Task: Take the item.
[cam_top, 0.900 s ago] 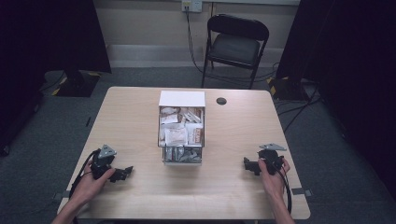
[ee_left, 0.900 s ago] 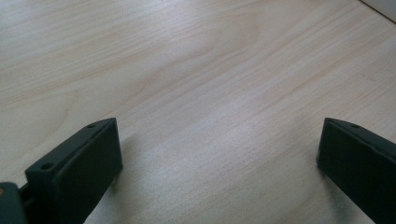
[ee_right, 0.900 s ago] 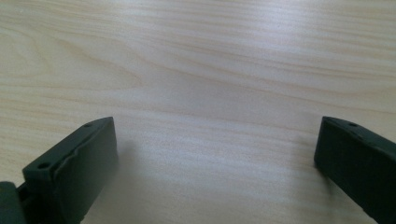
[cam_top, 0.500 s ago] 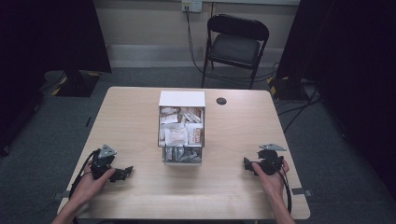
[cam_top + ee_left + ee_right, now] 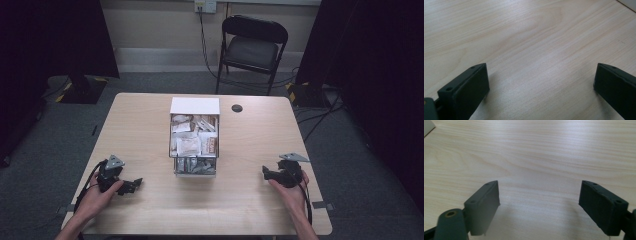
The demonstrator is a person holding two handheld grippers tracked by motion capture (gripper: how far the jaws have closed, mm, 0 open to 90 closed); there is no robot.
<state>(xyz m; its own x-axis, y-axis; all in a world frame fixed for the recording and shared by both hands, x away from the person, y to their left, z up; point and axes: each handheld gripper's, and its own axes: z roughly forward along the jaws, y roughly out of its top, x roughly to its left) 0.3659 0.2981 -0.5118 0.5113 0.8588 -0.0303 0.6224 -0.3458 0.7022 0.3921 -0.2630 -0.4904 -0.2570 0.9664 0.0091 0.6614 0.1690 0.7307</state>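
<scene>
Sachet box (image 5: 194,142): mid-worktop (image 5: 140,125), lid flap back, packets exposed for picking. Left gripper (image 5: 131,185) and right gripper (image 5: 266,173): resting near the front edge, flanking the box, jaws wide apart, empty, probably staged before reaching in.

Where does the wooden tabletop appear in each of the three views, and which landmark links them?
High view: the tabletop lies mid-picture, with the left claw and right claw near its front corners.
Left gripper view: pale wood behind the open jaws.
Right gripper view: the same wood behind the open jaws.
Shared landmark: the white box; a pale corner at each gripper view's upper edge is probably it.
</scene>
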